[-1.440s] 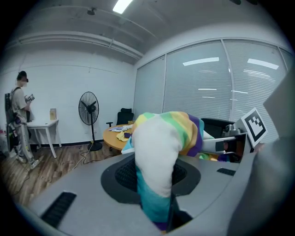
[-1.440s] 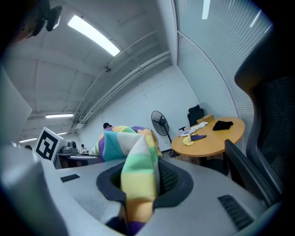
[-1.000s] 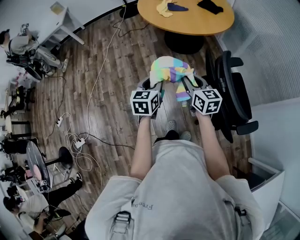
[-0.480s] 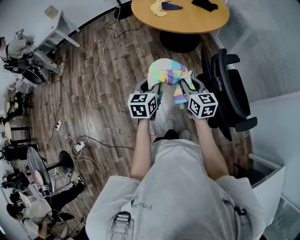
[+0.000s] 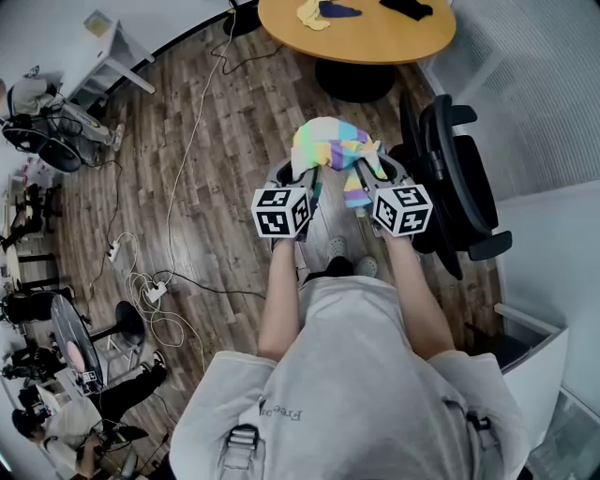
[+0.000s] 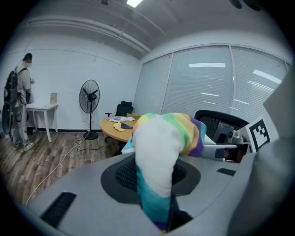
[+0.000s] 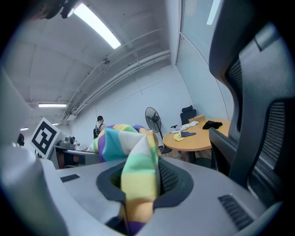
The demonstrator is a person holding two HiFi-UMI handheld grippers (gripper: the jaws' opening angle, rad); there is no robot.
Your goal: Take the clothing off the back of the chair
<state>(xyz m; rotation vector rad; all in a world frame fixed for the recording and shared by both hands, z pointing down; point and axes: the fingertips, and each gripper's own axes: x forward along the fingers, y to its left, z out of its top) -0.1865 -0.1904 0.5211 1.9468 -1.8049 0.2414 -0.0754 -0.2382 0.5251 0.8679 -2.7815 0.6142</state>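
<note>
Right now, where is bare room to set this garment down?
On the round table, the near half is bare; clothes lie beyond. Floor is bare between the tangled cords and the chair. Crowded around the fan.

Grey shirt (image 5: 356, 375): small print (image 5: 286, 411), starts "Free", rest illegible; nothing else readable

Round orange-brown wooden table (image 5: 375, 42) stands on a black pedestal base (image 5: 354, 82) over dark wood-plank floor (image 5: 253, 131). On the table top lie a crumpled yellow cloth (image 5: 307, 11), a dark blue cloth (image 5: 337, 9) just beside it, and a black cloth (image 5: 405, 7) apart from both. Left of the table stand a black pedestal fan (image 6: 89, 99) and, beyond it, a small white desk (image 5: 108, 52). A pale cable (image 5: 192, 141) trails across the floor from near the table to a white power strip (image 5: 157, 287), well apart from the table.
</note>
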